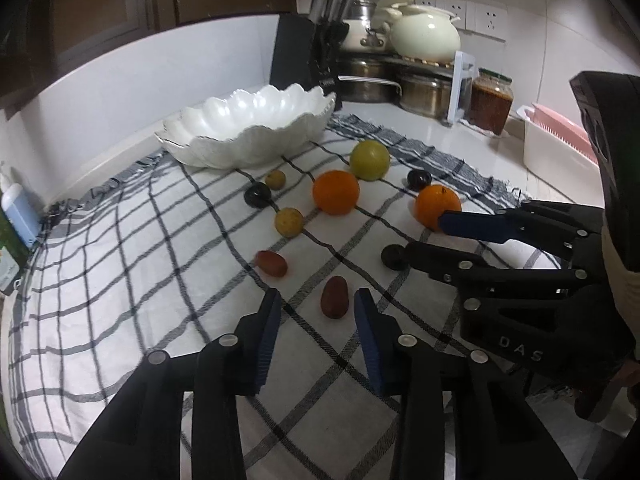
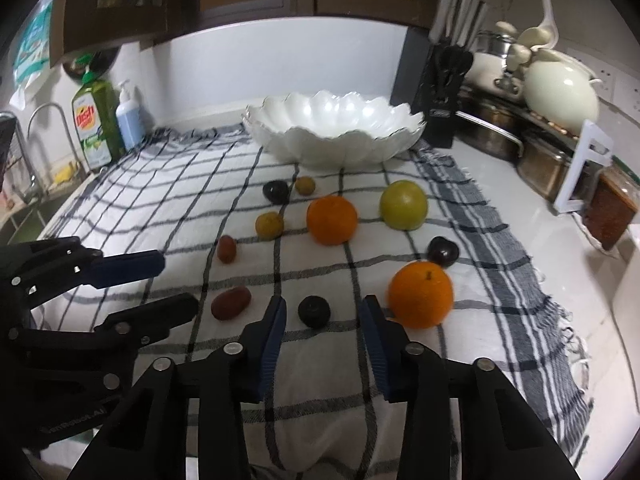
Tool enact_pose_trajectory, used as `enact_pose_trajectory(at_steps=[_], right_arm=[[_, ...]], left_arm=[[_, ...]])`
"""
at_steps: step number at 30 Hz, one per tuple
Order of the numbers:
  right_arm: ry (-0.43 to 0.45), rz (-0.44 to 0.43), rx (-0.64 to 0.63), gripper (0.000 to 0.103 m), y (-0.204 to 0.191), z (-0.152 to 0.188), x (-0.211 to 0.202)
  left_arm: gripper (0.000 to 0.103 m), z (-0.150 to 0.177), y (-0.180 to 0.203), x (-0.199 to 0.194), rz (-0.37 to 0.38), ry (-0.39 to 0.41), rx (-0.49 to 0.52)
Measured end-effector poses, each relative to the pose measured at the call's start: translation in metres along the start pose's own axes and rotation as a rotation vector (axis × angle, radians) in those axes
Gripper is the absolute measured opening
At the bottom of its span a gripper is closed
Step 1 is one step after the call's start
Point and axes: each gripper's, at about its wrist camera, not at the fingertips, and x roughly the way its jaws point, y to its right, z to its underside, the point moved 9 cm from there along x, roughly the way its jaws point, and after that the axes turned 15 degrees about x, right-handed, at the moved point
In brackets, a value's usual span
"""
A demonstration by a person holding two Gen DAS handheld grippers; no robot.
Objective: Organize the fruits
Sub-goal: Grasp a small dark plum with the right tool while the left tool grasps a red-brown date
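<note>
Left wrist view showed both grippers, left (image 1: 316, 300) and right (image 1: 424, 236), spread apart before the bowl (image 1: 248, 120), fruits between.

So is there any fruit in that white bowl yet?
No, the white scalloped bowl looks empty inside, and both oranges sit on the checked cloth.

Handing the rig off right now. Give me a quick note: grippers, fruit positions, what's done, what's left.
Left gripper: open, holding nothing, lined up on a reddish-brown fruit.
Right gripper: open, holding nothing, lined up on a dark plum.
White bowl: at the back of the checked cloth; no fruit seen in it.
All ten fruits lie loose on the cloth, including two oranges and a green fruit.
Done: nothing yet. Left: presumably move every fruit into the bowl.
</note>
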Motion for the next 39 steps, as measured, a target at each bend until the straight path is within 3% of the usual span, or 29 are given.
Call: enact_pose_trajectory(at_steps=[8,27,39], right_arm=[[-0.036,-0.014,-0.026,0.029,-0.002,0.002,0.017],[-0.078,-0.008,-0.04,0.021,-0.005,0.007,0.036],[-0.025,-0.007,0.021,0.021,-0.005,-0.004,0.012]], left_arm=[[0.032,0.0,0.0,0.018,-0.002,-0.025,0.011],[0.022,0.003,0.007,0.044,0.093,-0.073,-0.03],[0.017,-0.003,-0.006,0.022,0.076,-0.035,-0.064]])
